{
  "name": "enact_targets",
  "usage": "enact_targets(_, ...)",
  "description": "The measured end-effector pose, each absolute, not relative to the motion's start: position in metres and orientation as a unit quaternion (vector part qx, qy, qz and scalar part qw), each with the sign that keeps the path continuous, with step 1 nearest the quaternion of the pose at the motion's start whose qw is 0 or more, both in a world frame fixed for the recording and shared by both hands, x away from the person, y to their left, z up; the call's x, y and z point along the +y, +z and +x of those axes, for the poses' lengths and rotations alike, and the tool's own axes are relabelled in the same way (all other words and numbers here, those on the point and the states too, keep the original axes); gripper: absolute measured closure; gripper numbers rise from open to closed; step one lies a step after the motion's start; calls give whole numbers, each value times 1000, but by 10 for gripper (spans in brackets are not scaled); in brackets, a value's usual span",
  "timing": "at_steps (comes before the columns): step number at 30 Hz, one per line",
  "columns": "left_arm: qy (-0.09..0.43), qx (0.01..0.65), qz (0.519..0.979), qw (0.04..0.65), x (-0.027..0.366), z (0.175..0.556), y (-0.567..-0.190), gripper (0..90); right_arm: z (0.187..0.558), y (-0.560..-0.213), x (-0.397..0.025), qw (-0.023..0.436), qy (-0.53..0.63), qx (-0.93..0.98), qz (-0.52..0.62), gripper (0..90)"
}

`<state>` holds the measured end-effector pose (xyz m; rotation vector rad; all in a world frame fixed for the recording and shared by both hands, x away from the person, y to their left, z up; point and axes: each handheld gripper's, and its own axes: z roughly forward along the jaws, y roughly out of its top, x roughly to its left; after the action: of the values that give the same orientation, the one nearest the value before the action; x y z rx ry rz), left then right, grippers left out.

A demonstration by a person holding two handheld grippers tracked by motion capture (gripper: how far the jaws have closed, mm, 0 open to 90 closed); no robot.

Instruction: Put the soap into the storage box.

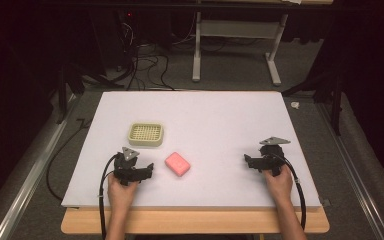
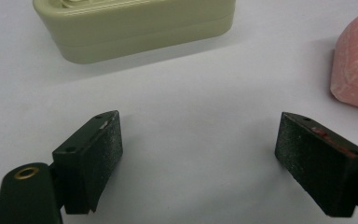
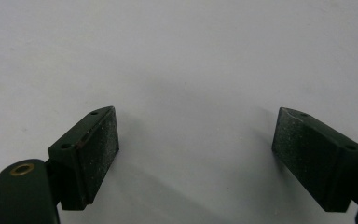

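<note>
A pink soap bar [image 1: 177, 164] lies on the white table top [image 1: 215, 120], near its front middle. Behind it and to the left stands a pale green soap dish [image 1: 145, 134] with a slotted top. My left gripper [image 1: 141, 172] rests on the table just left of the soap, jaws wide apart and nothing between them. In the left gripper view [image 2: 198, 154] the dish [image 2: 135, 28] lies ahead and the soap [image 2: 356, 70] sits at the right edge. My right gripper [image 1: 252, 161] stands open at the front right over bare table [image 3: 196, 144].
The white top sits on a wooden board [image 1: 195, 222] that shows along the front edge. Beyond the far edge are a grey floor, cables [image 1: 150, 65] and a white stand's legs [image 1: 235, 50]. Metal rails [image 1: 30, 170] run along both sides.
</note>
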<state>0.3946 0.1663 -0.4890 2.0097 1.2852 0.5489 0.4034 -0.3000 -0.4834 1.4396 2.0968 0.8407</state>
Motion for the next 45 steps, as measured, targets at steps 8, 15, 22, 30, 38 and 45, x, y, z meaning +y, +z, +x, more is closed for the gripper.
enact_targets(8,213,494,772,340,166,394,-489,155,403,-483,-300,229,306,761,524,150)
enact_targets(15,210,495,771,341,167,395,-489,155,403,-483,-300,229,306,761,524,150)
enact_targets(22,204,495,772,341,167,396,-488,155,403,-483,-300,228,307,761,525,150)
enact_targets(30,206,498,771,339,167,396,-487,152,404,-483,-300,228,307,761,525,150)
enact_targets(38,210,488,769,356,164,393,-477,145,404,-483,-300,229,306,761,525,149)
enact_targets(45,207,474,771,372,160,388,-469,142,404,-483,-300,228,307,761,524,150)
